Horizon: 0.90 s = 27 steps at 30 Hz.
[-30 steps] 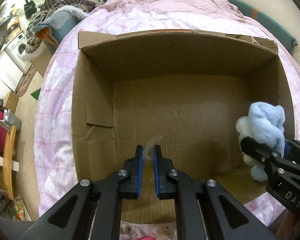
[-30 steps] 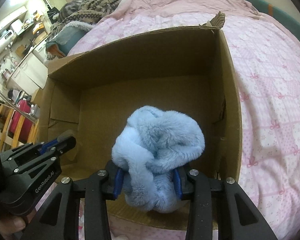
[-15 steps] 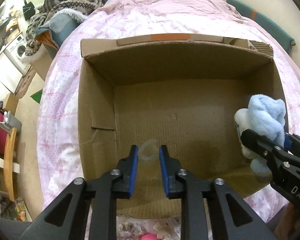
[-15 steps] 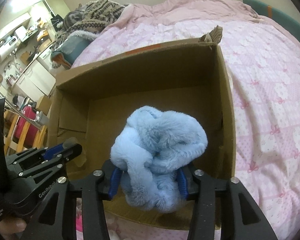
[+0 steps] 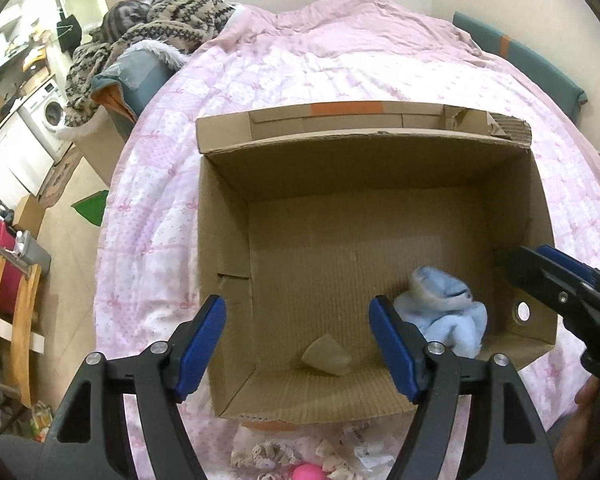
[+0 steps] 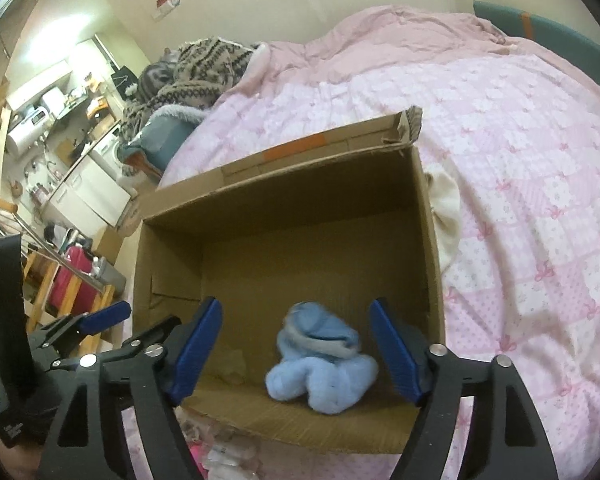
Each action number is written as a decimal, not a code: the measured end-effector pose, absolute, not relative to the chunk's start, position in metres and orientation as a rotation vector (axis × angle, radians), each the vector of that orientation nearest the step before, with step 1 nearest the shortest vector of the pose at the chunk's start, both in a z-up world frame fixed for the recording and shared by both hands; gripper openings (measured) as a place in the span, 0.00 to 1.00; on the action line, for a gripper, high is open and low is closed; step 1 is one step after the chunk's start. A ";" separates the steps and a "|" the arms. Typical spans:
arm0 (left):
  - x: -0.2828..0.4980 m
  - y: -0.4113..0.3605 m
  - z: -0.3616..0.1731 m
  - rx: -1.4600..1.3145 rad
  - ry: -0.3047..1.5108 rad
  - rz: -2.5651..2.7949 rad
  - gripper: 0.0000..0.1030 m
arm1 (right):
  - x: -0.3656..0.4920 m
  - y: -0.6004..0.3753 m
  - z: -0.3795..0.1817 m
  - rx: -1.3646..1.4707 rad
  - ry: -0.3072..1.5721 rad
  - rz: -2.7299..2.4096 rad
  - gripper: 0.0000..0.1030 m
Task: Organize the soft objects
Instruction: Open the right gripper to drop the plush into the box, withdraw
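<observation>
The fluffy light-blue plush toy (image 6: pixel 322 364) is now released onto the floor of the open brown cardboard box (image 5: pixel 224 216), as is a small translucent pouch (image 5: pixel 327 356). Both the left gripper (image 5: pixel 298 344) and right gripper (image 6: pixel 296 344) have just been spread wide, empty, so further soft items can be fetched.

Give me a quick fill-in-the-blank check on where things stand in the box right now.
1. The blue plush toy lies inside the ____ box.
2. The right tongs stand ____, gripping nothing.
3. The box sits on a ____ bedspread.
4. The left tongs hold ____.

Missing: cardboard; open; pink; nothing
</observation>
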State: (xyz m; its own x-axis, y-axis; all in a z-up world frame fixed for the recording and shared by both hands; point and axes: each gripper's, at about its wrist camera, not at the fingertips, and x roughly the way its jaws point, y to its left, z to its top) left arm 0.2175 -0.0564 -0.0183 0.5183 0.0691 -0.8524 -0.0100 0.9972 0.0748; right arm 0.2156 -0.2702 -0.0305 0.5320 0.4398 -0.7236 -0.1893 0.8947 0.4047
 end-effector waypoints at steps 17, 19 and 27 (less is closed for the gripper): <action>0.158 -0.017 0.008 -0.095 0.977 0.046 0.70 | 0.165 -0.272 -0.009 0.300 0.916 0.403 0.89; 0.149 -0.015 0.009 -0.060 0.978 0.040 0.70 | 0.157 -0.270 -0.010 0.278 0.929 0.374 0.89; 0.124 0.011 0.008 -0.061 1.010 0.026 0.70 | 0.136 -0.268 -0.019 0.297 0.982 0.368 0.89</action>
